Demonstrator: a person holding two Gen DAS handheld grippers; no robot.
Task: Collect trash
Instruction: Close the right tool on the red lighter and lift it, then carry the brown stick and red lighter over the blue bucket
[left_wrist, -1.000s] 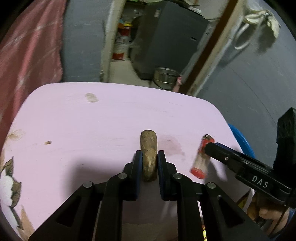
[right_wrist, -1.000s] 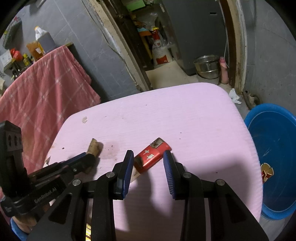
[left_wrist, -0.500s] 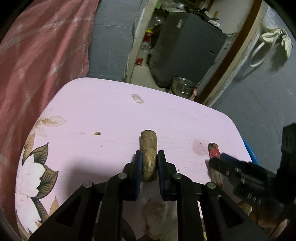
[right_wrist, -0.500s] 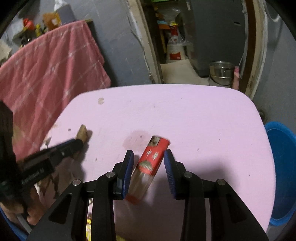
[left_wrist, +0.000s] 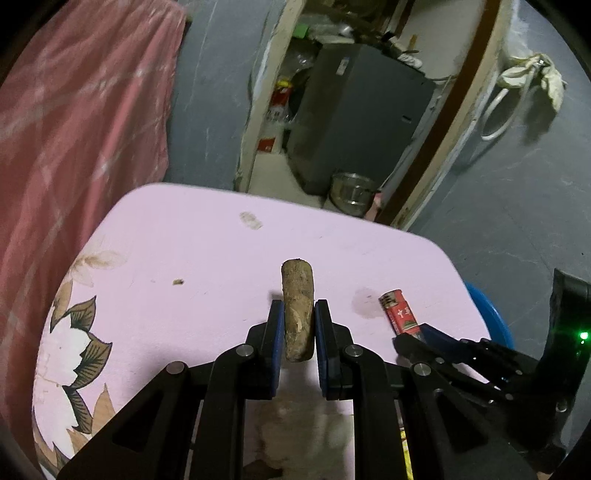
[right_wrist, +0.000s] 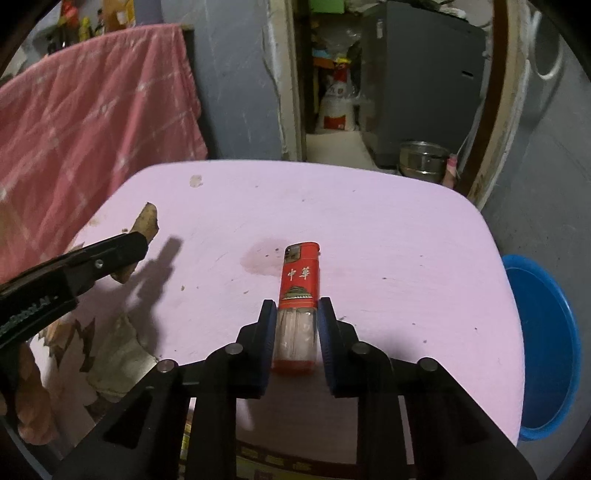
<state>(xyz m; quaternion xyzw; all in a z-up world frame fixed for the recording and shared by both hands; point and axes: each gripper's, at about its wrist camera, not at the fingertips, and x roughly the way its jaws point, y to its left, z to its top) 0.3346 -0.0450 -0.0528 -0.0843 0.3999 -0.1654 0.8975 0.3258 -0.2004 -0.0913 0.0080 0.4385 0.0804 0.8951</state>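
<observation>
My left gripper (left_wrist: 298, 314) is shut on a brown stick-like piece of trash (left_wrist: 297, 295) and holds it above the pink table (left_wrist: 207, 251). My right gripper (right_wrist: 297, 314) is shut on a red lighter (right_wrist: 298, 284) with Chinese writing, its clear lower half between the pads. The lighter also shows in the left wrist view (left_wrist: 400, 314), with the right gripper behind it. The brown piece shows in the right wrist view (right_wrist: 144, 225) at the left gripper's tip.
A blue basin (right_wrist: 543, 347) stands on the floor right of the table. A pink cloth (right_wrist: 85, 140) hangs at the left. A steel bowl (right_wrist: 421, 158) sits on the floor by the doorway. A dark stain (right_wrist: 258, 258) marks the tabletop.
Both grippers have risen and pulled back from the table with their items. The lighter has turned from tilted to straight between the right pads.
</observation>
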